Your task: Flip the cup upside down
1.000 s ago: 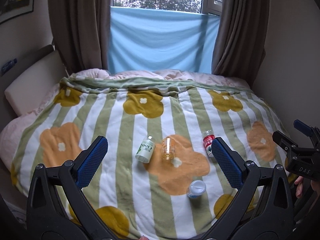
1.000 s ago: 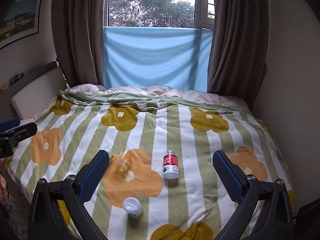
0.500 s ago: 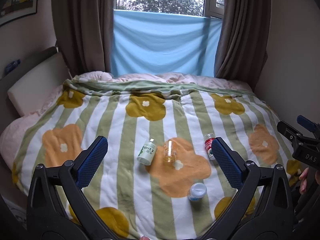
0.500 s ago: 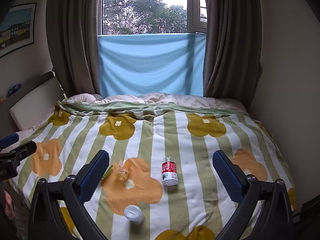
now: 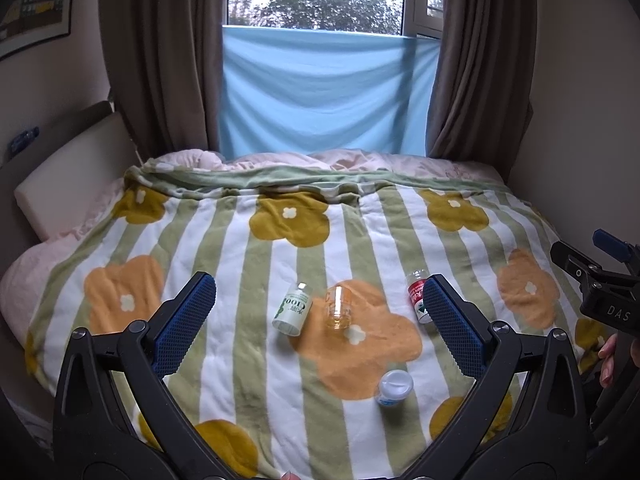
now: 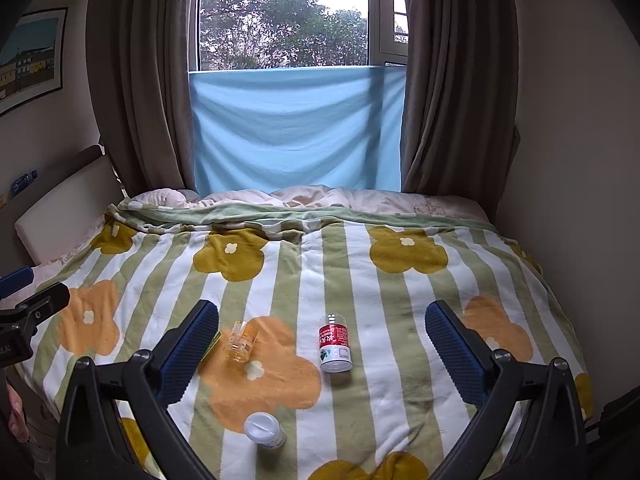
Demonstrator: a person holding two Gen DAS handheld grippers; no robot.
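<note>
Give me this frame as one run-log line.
left hand-held gripper: open, empty | right hand-held gripper: open, empty | clear cup: on blanket, untouched

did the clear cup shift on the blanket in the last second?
No. The clear cup still lies on the same orange flower, beside the green-label bottle; only the cameras moved.

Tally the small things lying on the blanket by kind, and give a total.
Clear cup: 1
Bottles: 3, namely green-label bottle, red-label bottle, white-capped bottle
Total: 4
</note>
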